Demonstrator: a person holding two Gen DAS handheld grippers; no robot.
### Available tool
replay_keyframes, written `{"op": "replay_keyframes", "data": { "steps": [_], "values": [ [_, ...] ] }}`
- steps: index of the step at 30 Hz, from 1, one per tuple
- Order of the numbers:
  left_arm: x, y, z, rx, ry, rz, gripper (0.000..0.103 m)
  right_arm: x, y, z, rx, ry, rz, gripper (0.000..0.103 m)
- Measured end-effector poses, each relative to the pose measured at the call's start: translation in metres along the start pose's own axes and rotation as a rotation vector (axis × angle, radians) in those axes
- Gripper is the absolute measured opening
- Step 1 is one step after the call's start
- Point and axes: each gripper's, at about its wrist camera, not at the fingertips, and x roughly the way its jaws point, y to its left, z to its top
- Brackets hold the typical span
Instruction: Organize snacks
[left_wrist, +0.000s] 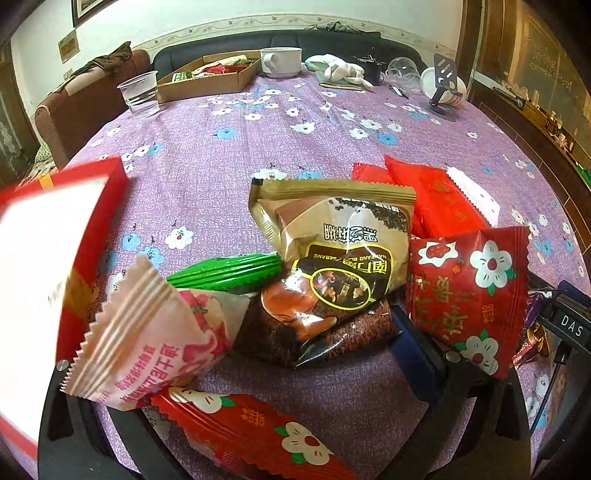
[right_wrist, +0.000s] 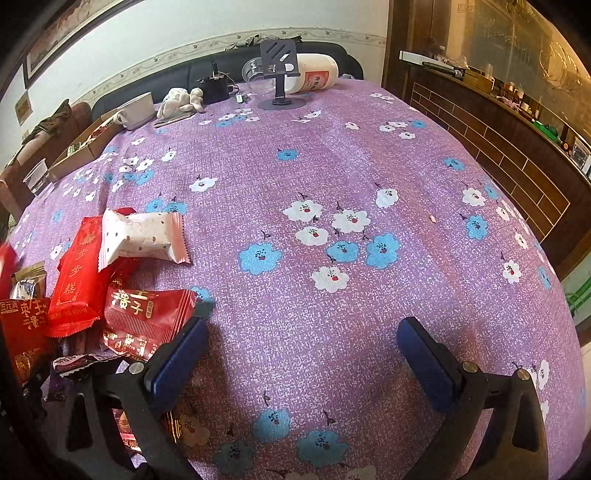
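The right gripper (right_wrist: 303, 354) is hovering with its blue-padded fingers (right_wrist: 177, 354) spread wide and empty over the purple flowered tablecloth (right_wrist: 332, 155), just beside the heap of snack packets (right_wrist: 122, 280). The left gripper (left_wrist: 258, 362) is sitting among the heap; whether it is gripping anything cannot be told, since a pink packet (left_wrist: 147, 339) and a sesame packet (left_wrist: 332, 258) are covering it. A cardboard box (left_wrist: 207, 75) is lying at the far edge.
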Motion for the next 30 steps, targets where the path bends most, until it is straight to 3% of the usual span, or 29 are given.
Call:
{"op": "replay_keyframes", "data": {
  "steps": [22, 26, 30],
  "values": [
    [0.000, 0.000, 0.001, 0.000, 0.000, 0.000, 0.103, 0.000, 0.000, 0.000, 0.000, 0.001, 0.000, 0.103],
    [-0.008, 0.000, -0.002, 0.052, 0.047, -0.014, 0.103, -0.001, 0.001, -0.002, 0.003, 0.006, -0.001, 0.103],
    [-0.057, 0.004, -0.012, 0.099, -0.098, 0.062, 0.103, -0.008, 0.001, -0.010, -0.036, 0.043, 0.031, 0.103]
  ]
}}
